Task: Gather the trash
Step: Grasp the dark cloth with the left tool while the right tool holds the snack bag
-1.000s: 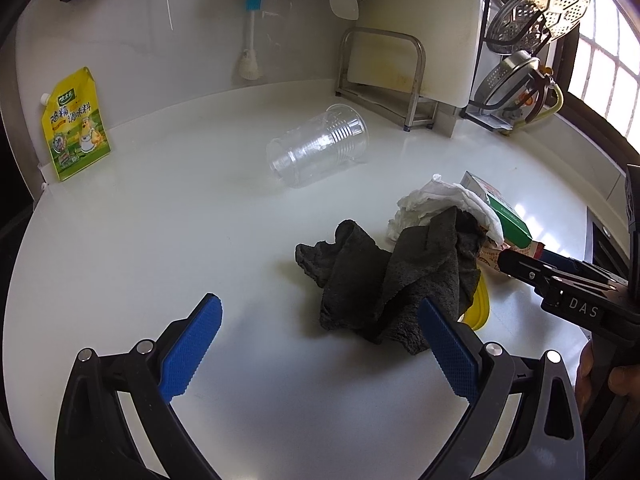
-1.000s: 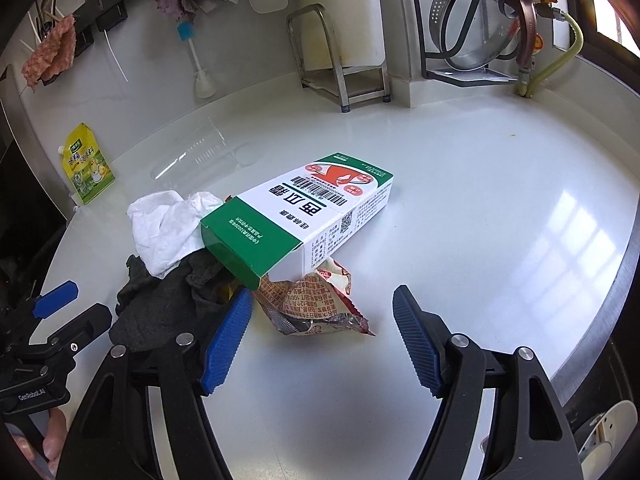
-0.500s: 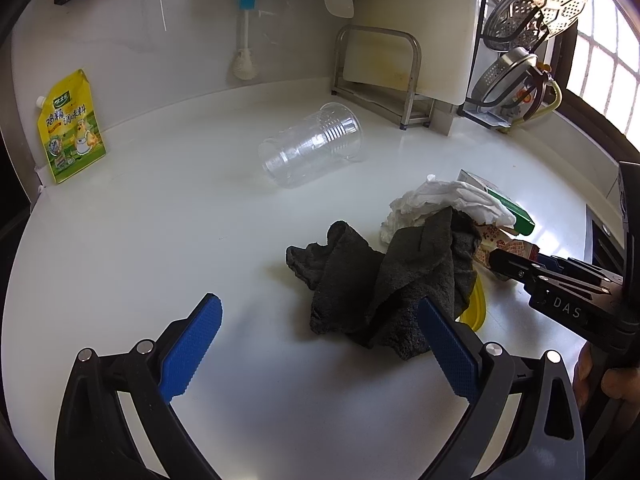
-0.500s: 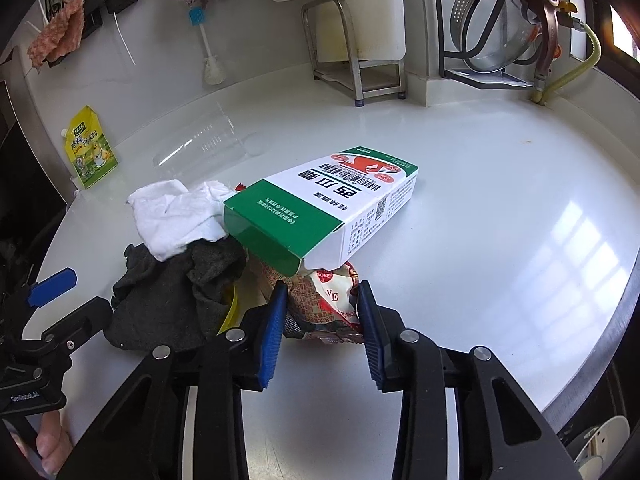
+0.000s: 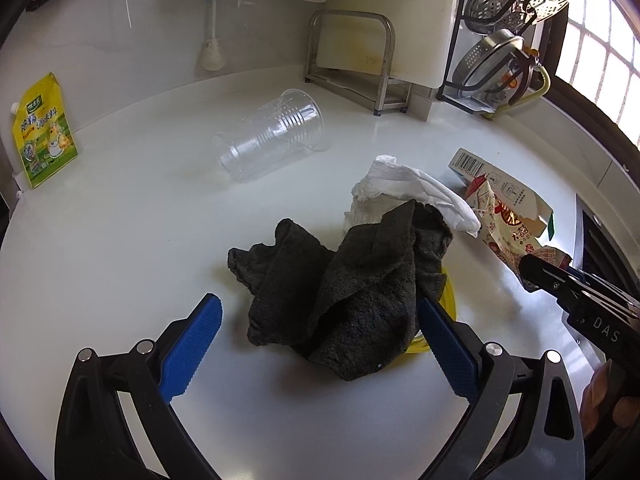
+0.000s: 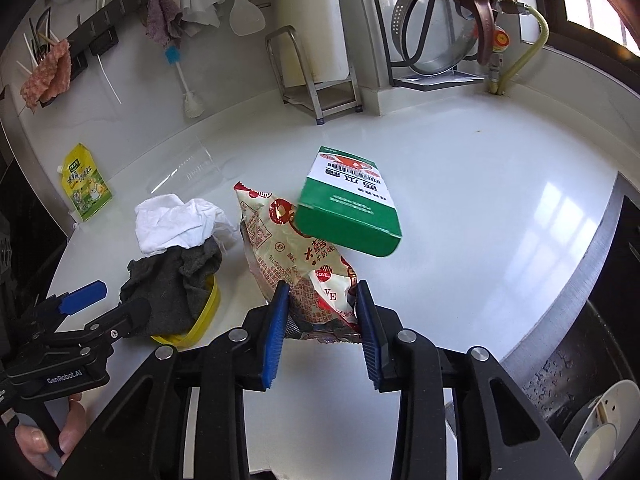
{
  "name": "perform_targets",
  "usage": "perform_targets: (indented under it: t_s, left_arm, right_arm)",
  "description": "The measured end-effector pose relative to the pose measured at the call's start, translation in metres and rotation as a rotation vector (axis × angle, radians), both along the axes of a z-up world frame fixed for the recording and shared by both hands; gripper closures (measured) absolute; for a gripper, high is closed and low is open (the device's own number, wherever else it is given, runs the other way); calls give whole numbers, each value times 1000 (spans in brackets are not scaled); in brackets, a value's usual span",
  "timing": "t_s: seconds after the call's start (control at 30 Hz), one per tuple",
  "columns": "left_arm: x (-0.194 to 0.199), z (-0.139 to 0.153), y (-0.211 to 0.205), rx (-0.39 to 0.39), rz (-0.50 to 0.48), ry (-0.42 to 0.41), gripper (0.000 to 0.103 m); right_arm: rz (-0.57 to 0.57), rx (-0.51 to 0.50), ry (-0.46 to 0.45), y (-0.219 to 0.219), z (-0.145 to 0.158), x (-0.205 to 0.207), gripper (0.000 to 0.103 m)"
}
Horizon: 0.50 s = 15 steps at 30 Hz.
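Observation:
My right gripper (image 6: 322,316) is shut on a crinkled red-and-cream snack wrapper (image 6: 298,256) and holds it lifted off the white counter; the wrapper also shows in the left wrist view (image 5: 506,216). A green-and-white carton (image 6: 352,204) rests tilted against the wrapper's top. My left gripper (image 5: 320,340) is open and empty, its fingers on either side of a dark grey cloth (image 5: 348,284). The cloth lies over a yellow lid (image 5: 448,300). A crumpled white tissue (image 5: 404,192) sits on the cloth's far side. A clear plastic cup (image 5: 272,136) lies on its side further back.
A yellow seasoning pouch (image 5: 42,132) leans on the back wall at left. A metal rack (image 5: 352,60) with a cutting board and a rack of steel pots (image 6: 436,28) stand at the back. The stove edge (image 6: 580,280) lies to the right.
My right gripper closed on the snack wrapper and lifted it, tipping the green carton upward. My left gripper stayed open and edged slightly closer to the grey cloth.

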<state>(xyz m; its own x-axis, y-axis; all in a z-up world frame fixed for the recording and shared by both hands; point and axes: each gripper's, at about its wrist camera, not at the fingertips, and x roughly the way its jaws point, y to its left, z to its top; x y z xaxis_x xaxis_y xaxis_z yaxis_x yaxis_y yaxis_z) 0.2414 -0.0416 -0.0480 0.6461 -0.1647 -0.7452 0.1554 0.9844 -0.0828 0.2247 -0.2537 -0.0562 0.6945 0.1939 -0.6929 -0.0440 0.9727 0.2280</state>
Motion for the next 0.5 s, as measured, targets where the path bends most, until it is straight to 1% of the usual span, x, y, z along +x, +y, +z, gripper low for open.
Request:
perform_targets:
  t_s: [0.1, 0.2, 0.27, 0.3, 0.37, 0.4, 0.43, 0.47, 0.5]
  left_arm:
    - [4, -2, -8, -6, -4, 16, 7]
    - [6, -3, -14, 22, 0, 6, 11]
    - [6, -4, -18, 38, -5, 4, 29]
    - [6, -5, -20, 45, -8, 7, 32]
    - [6, -6, -21, 46, -18, 13, 48]
    - [6, -6, -21, 44, -21, 17, 53]
    - [6, -7, -21, 35, -24, 23, 62]
    - [6, -6, -20, 20, -25, 28, 68]
    - [6, -6, -18, 11, -22, 29, 69]
  right_arm:
    - [-9, 20, -6, -7, 2, -8, 70]
    - [-18, 38, -4, -14, 1, -13, 70]
    - [-20, 45, 0, -15, 0, -15, 70]
    - [-18, 46, 0, -15, 0, -15, 70]
    - [-11, 46, 1, -13, 0, -14, 70]
    - [-8, 45, 1, -12, 0, -15, 70]
    - [-6, 46, 2, -12, 0, -15, 70]
    - [-4, 48, 4, -12, -1, -15, 70]
    - [-4, 50, 6, -12, -1, -15, 70]
